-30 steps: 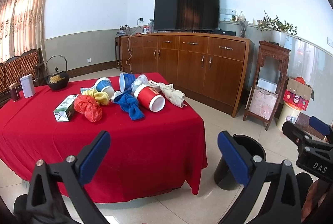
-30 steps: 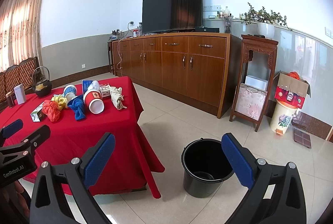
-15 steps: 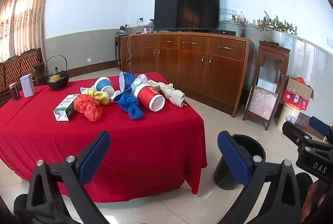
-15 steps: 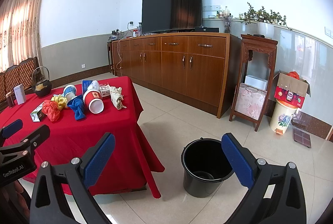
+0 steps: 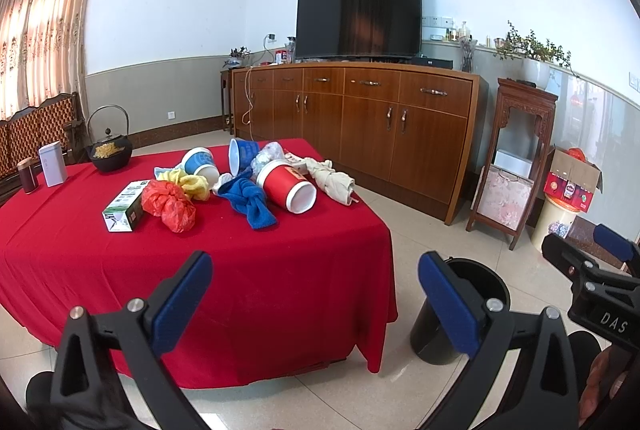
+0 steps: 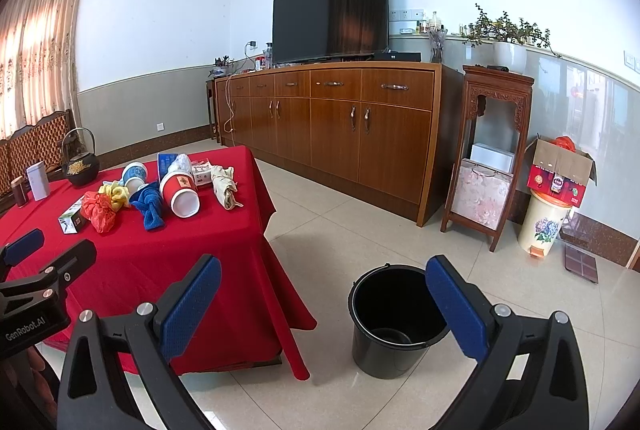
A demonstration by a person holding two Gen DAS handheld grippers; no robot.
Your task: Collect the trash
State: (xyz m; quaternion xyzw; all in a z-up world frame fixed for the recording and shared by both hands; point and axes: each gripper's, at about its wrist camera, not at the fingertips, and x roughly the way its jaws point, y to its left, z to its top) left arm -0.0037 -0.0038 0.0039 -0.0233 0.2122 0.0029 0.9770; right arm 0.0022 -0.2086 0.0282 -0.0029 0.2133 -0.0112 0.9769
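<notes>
Two claws, left claw (image 5: 316,294) and right claw (image 6: 322,300), gape wide and empty. Trash (image 5: 240,186) lies heaped on the desk (image 5: 120,258); bucket (image 6: 394,322) stands empty on the floor. Approach step: next, reach the heap.

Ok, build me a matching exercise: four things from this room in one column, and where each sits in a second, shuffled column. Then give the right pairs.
Things
1. red paper cup
2. black bucket
3. black kettle
4. cardboard box

Places
A. standing on the tiled floor beside the table
B. on top of the cream flowered bin
C. lying on its side among the trash on the red tablecloth
D. upright at the far end of the table, near the chairs

Pairs: 1-C, 2-A, 3-D, 4-B
</notes>
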